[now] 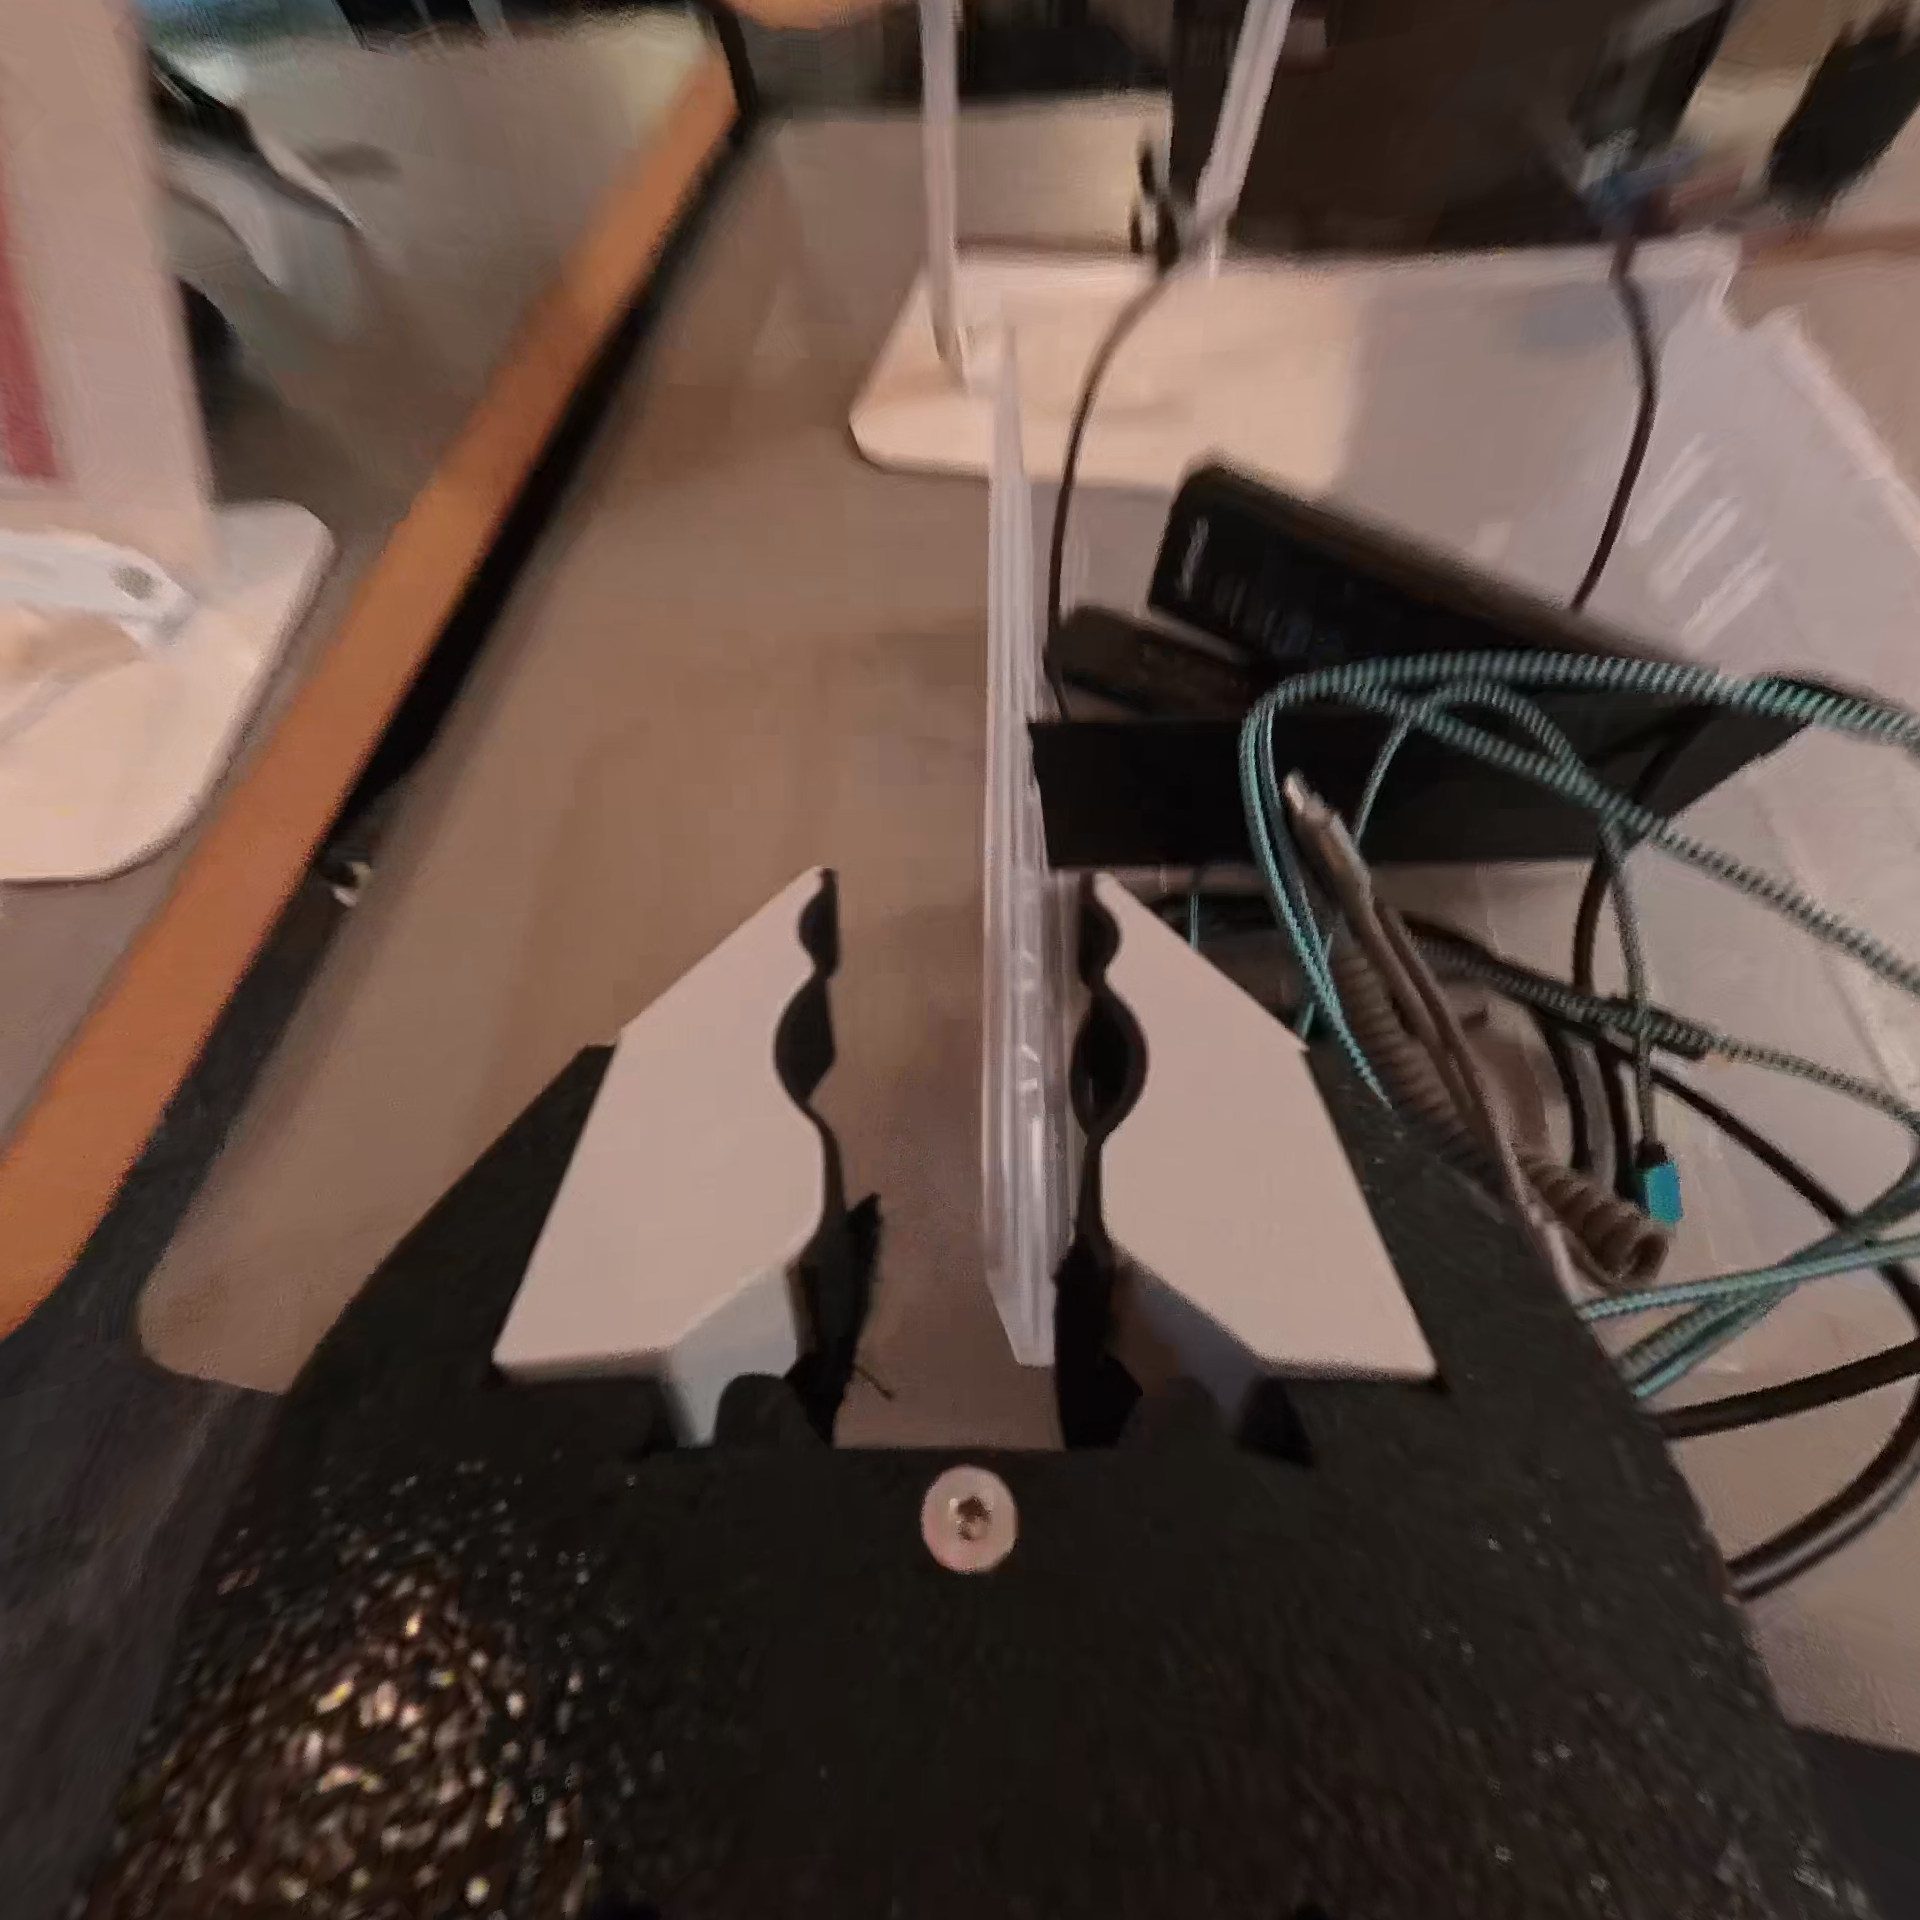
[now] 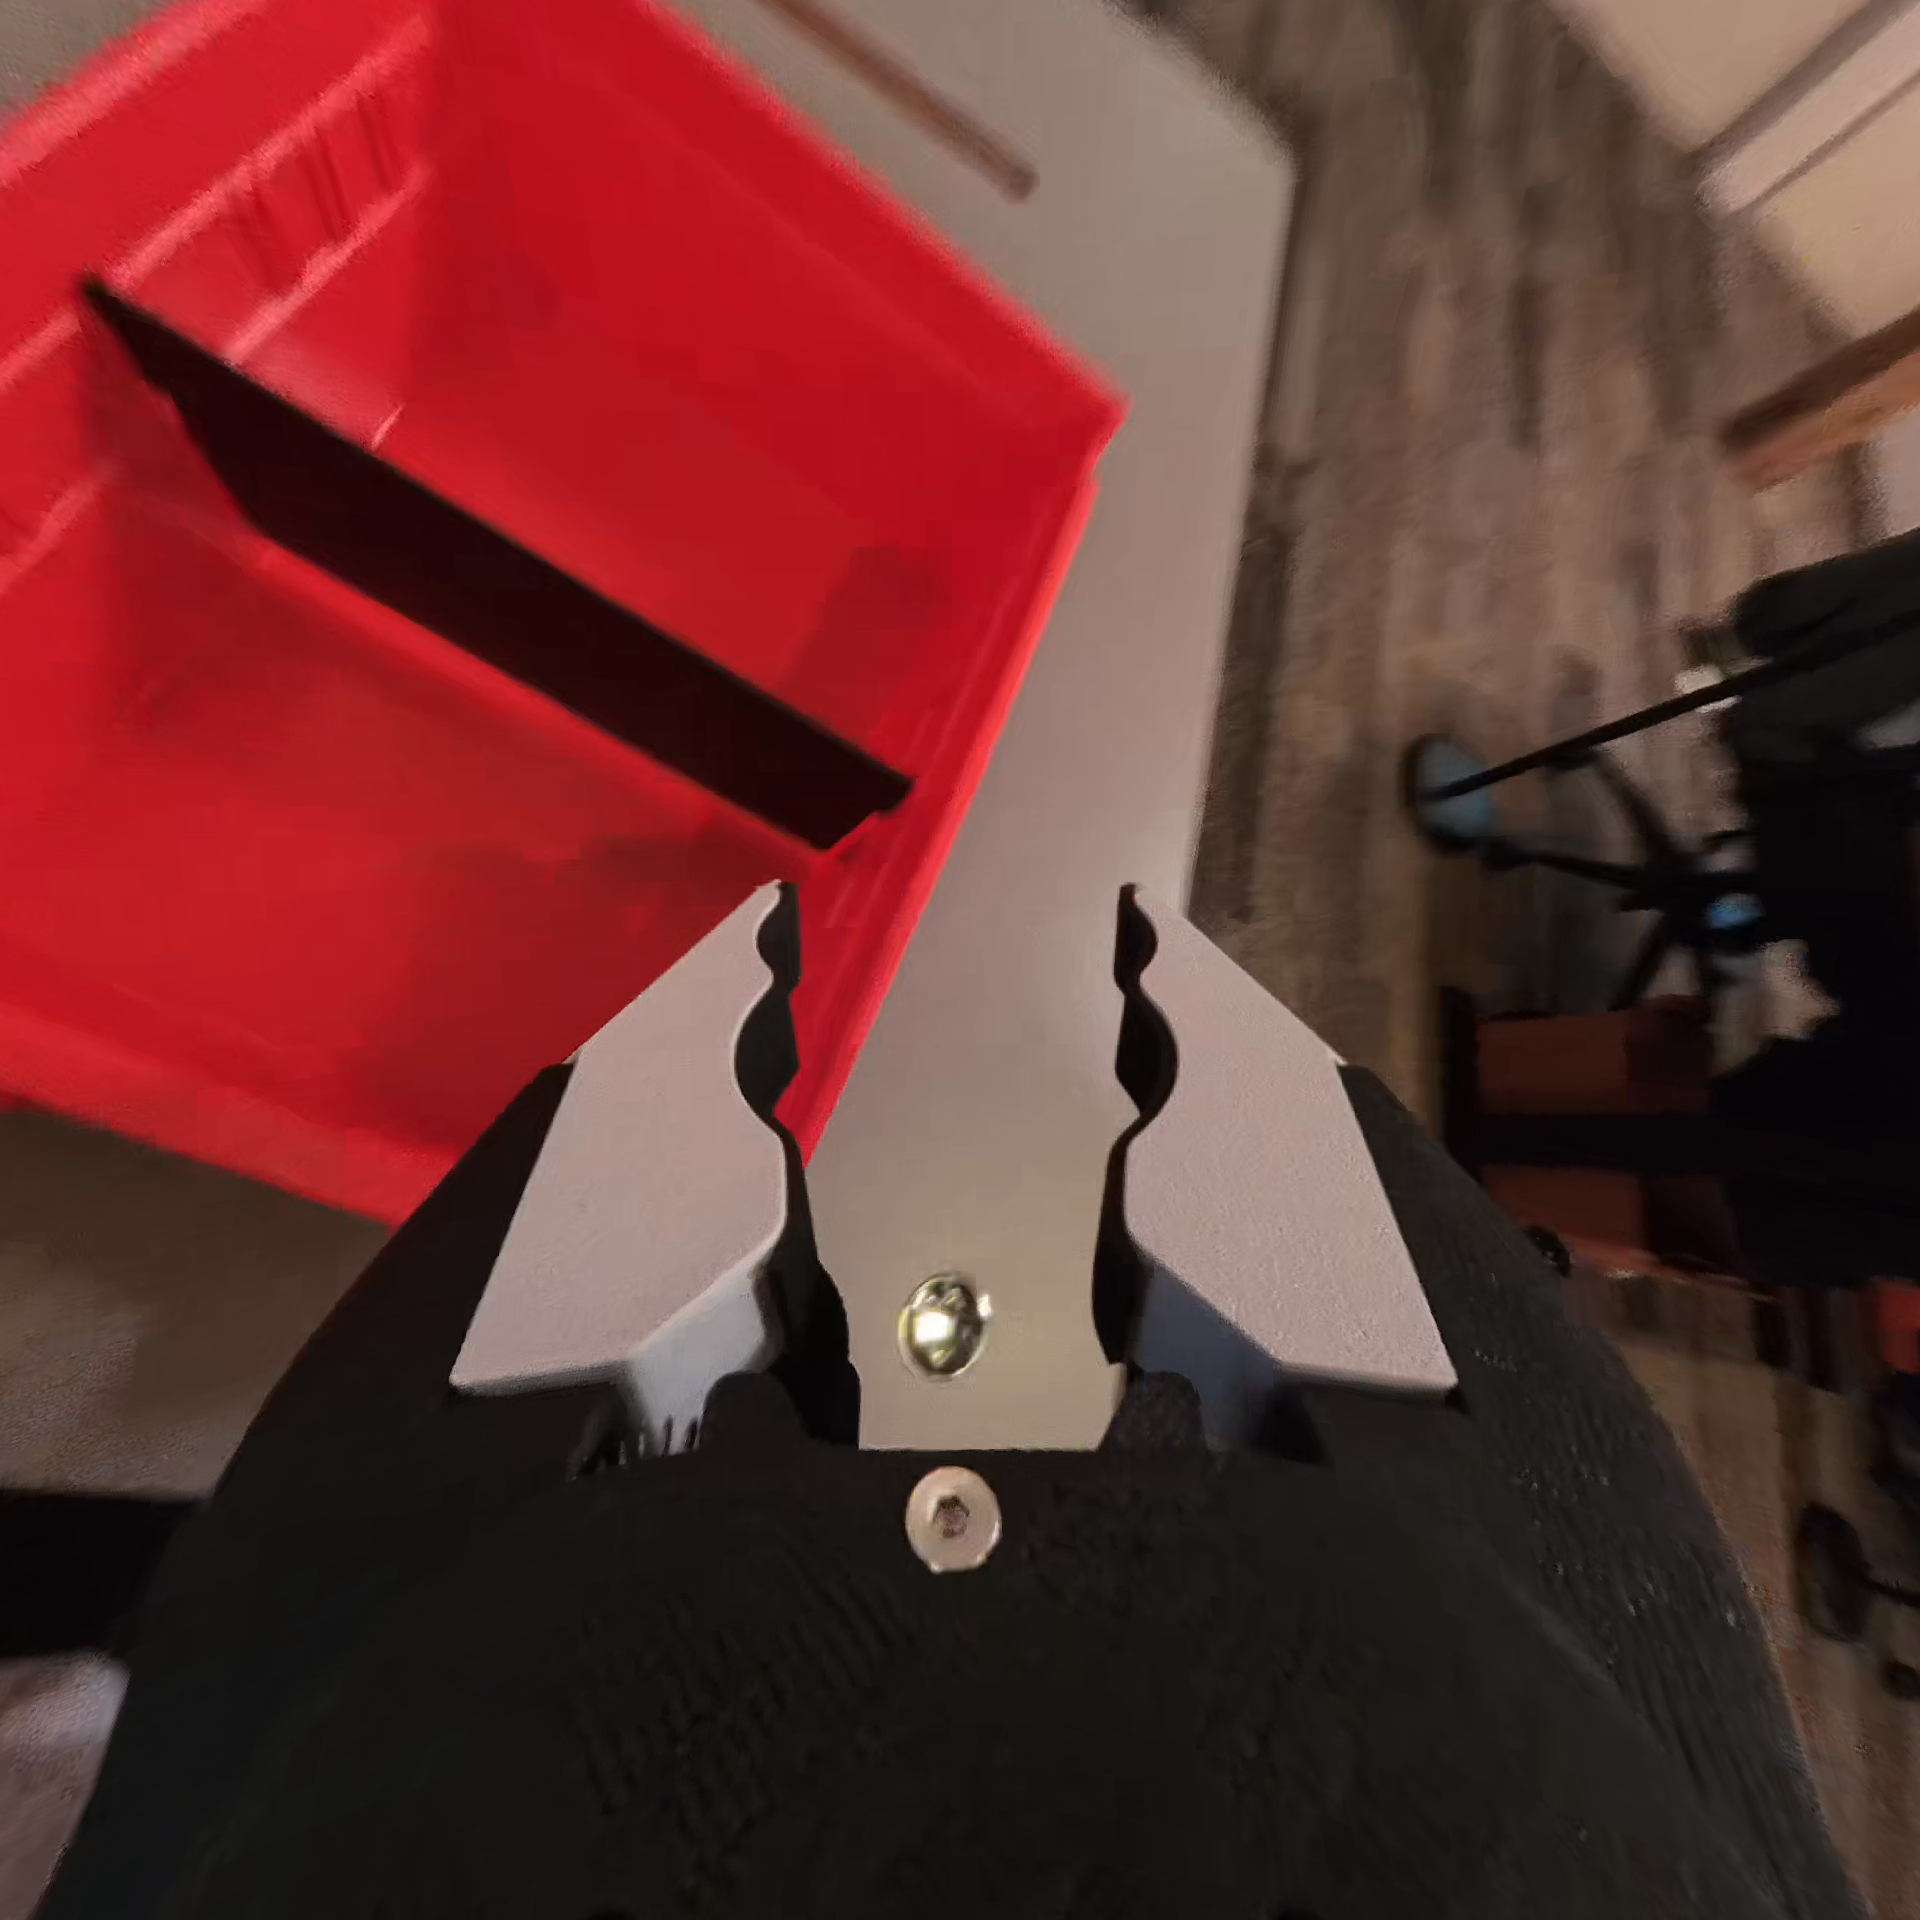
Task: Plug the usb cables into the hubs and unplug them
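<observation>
From here I see my left claw [image 1: 961,904] released and holding nothing, with the wall of a clear bin [image 1: 1013,790] standing between its fingers. Inside that bin lie the black hubs [image 1: 1340,613] and a tangle of teal braided usb cables [image 1: 1455,707]; one loose plug [image 1: 1320,821] points up, joined to nothing. My right claw [image 2: 961,904] is released too, hovering over the desk [image 2: 1039,935] beside a red bin [image 2: 520,520] with a black divider [image 2: 499,582]. I judge nothing is plugged yet; all of it remains.
</observation>
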{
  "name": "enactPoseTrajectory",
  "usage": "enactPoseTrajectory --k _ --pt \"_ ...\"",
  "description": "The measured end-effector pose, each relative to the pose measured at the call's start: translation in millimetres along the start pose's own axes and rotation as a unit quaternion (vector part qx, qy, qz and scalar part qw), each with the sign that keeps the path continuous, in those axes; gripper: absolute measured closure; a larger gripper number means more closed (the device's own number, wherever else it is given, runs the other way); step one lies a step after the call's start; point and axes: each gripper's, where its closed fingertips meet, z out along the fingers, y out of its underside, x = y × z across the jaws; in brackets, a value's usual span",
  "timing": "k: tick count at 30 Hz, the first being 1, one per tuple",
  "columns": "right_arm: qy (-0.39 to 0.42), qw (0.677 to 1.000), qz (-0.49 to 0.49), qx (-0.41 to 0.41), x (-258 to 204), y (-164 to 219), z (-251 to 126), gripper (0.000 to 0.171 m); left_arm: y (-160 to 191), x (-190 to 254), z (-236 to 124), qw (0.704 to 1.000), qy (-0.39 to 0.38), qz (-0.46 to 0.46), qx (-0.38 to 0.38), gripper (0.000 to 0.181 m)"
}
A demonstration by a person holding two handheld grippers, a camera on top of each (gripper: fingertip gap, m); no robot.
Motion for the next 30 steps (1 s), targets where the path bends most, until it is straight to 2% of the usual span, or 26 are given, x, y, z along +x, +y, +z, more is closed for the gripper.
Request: enactPoseTrajectory --k 1,4,6,8,10,11,14,17,19,21,23,25,28,30 --pt "0.034 0.999 -0.008 0.029 4.6 -14.3 -12.4 0.112 -13.8 -3.3 -9.8 0.999 -0.006 -0.004 0.034 0.13" --pt "0.079 0.984 -0.024 0.155 -6.4 -70.4 -54.1 0.113 -59.1 15.9 -33.1 0.99 0.05 0.015 0.128 0.125" --pt "0.051 0.969 -0.028 0.242 -34.8 -108.3 -77.7 0.113 -83.2 43.6 -35.0 0.98 0.113 0.068 0.149 0.118" --pt "0.01 0.951 -0.03 0.309 -64.8 -138.0 -95.0 0.113 -100.1 78.2 -28.2 0.957 0.183 0.168 0.146 0.119" --pt "-0.033 0.933 -0.016 0.358 -90.7 -162.4 -106.0 0.114 -103.2 111.9 -12.5 0.911 0.236 0.316 0.122 0.126" --pt "-0.06 0.923 -0.006 0.379 -104.3 -173.9 -110.1 0.114 -94.5 125.1 -0.4 0.88 0.26 0.388 0.082 0.129" --pt "-0.161 0.874 0.045 0.456 -150.7 -209.9 -126.0 0.114 -74.1 131.7 48.5 0.804 0.244 0.539 -0.062 0.137" --pt "-0.285 0.795 0.091 0.528 -208.6 -238.4 -135.5 0.114 -53.8 145.5 81.5 0.718 0.286 0.62 -0.137 0.132" --pt "-0.338 0.767 0.117 0.533 -242.5 -247.9 -114.7 0.114 -40.7 151.9 98.6 0.679 0.313 0.64 -0.176 0.122" --pt "-0.335 0.775 0.13 0.519 -260.8 -253.9 -71.6 0.113 -30.5 151.0 117.2 0.648 0.31 0.664 -0.21 0.111" --pt "-0.294 0.812 0.128 0.488 -263.5 -255.9 -17.5 0.113 -20.1 145.1 131.5 0.613 0.3 0.69 -0.242 0.104" --pt "-0.268 0.843 0.121 0.45 -259.6 -253.8 26.1 0.113 -13.2 138.5 140.7 0.585 0.29 0.709 -0.267 0.106" --pt "-0.242 0.863 0.117 0.427 -243.4 -251.0 59.2 0.114 -5.1 137.4 146.5 0.565 0.301 0.713 -0.287 0.112" --pt "-0.193 0.883 0.113 0.413 -220.8 -247.7 77.0 0.117 3.9 137.9 149.5 0.558 0.313 0.708 -0.3 0.117"
